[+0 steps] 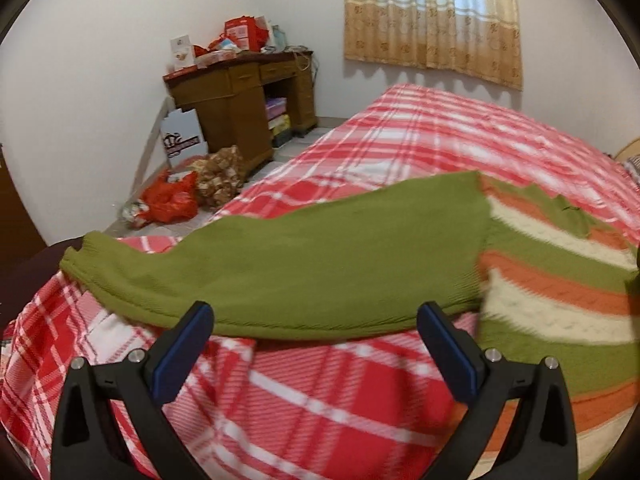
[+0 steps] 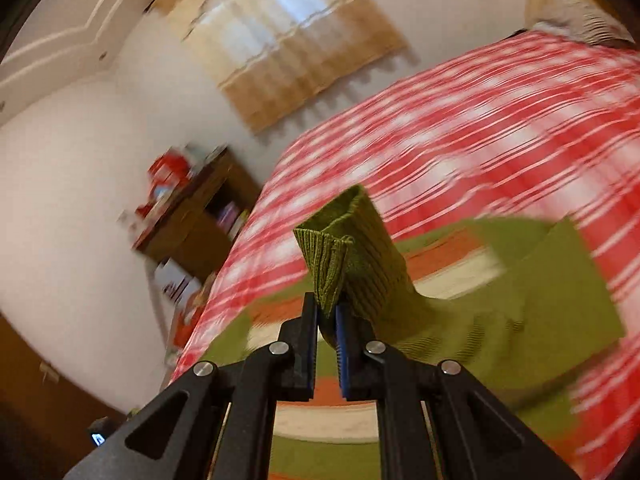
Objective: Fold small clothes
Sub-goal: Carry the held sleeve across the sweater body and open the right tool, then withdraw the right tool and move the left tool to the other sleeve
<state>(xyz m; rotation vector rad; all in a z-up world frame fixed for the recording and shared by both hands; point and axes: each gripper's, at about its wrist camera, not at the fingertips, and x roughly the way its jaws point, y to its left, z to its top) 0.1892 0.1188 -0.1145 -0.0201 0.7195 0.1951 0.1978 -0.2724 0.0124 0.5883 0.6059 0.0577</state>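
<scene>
Item: sweater (image 1: 552, 280), on bed (image 1: 420, 136); right gripper (image 2: 327, 312) clamped on cuff (image 2: 332, 256), left gripper (image 1: 316, 312) apart, empty; lay sleeve flat across body, cuff inside the edge.

We can read no text anywhere. The white box (image 1: 182, 136) far ahead and left of the left gripper (image 1: 316, 316) bears a dark banner logo. Its lettering is too small to make out.

A wooden table (image 1: 240, 96) stands beside the plaid bed (image 1: 420, 136), red boxes (image 1: 240, 36) on it, a red bag (image 1: 172, 200) near its foot, a curtain (image 1: 432, 16) beyond.
</scene>
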